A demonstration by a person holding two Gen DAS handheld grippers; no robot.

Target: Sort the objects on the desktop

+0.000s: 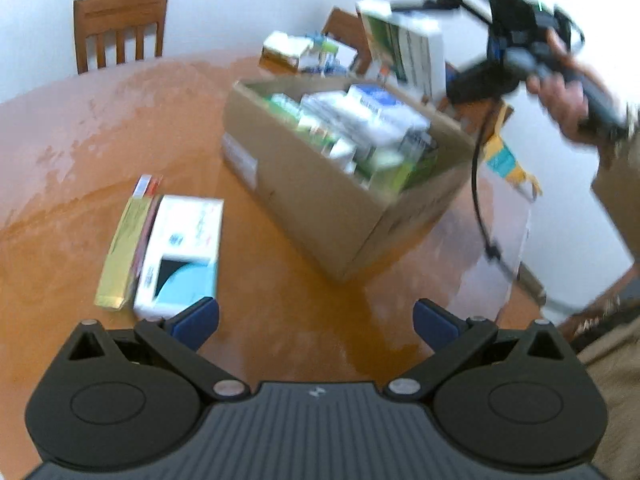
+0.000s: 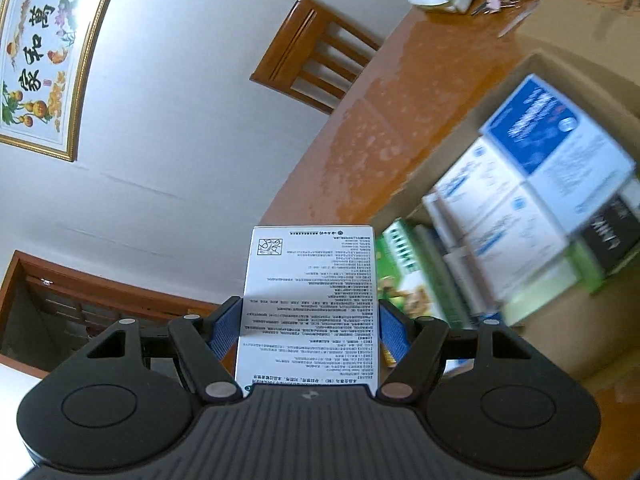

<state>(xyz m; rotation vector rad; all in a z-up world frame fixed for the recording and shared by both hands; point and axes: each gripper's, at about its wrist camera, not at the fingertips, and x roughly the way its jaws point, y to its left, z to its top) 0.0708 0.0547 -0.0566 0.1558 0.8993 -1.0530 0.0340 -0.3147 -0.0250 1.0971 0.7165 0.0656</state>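
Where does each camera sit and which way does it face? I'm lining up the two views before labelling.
Left wrist: on the left gripper, angled down over the table; jaws open and empty; the person's right hand and the right gripper show top right.
Right wrist: on the right gripper, tilted, facing wall and chair; pads clamp a white printed box; no hand visible.
Shared: the cardboard box of packages, the table, the held white box.
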